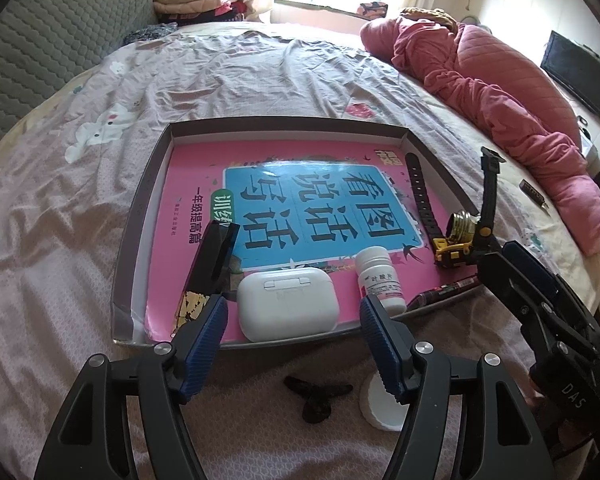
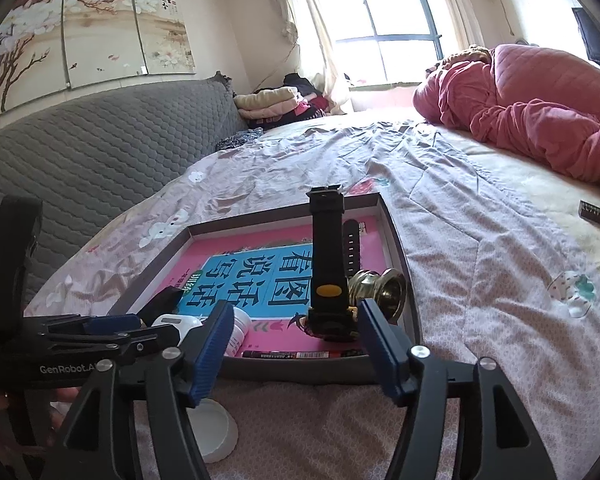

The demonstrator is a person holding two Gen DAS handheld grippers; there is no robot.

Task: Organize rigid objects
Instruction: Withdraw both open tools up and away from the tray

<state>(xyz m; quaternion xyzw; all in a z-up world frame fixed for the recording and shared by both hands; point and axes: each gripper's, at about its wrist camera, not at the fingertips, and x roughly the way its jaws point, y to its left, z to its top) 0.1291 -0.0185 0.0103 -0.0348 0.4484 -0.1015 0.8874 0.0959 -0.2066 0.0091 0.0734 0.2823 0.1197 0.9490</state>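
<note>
Across the bed: shallow tray (image 1: 140,216) lies on the bedsheet (image 1: 100,184), centre of the left wrist view; it is the collection spot, so items sit inside on a pink book (image 1: 284,184).
earbud case: white earbud case (image 1: 287,303) at lower centre of tray, just ahead of the left tool.
pill bottle: white pill bottle (image 1: 378,276) upright, right of the case.
watch: yellow-black watch (image 2: 329,280) in centre frame of the right view, one strap standing up, likely just set down near the tray's right wall.
brass piece: brass piece (image 2: 380,286) touching the watch, right side.
pen: pen (image 2: 300,355) along the tray's near edge.
left tool: left tool (image 1: 293,330) jaws spread, nothing held, lined up on the case.
right tool: right tool (image 2: 296,342) jaws apart, empty, facing the watch.
outside tray: white cap (image 1: 374,408) and dark clip (image 1: 318,398) on the bedsheet, lower frame; judged still to be sorted.
</note>
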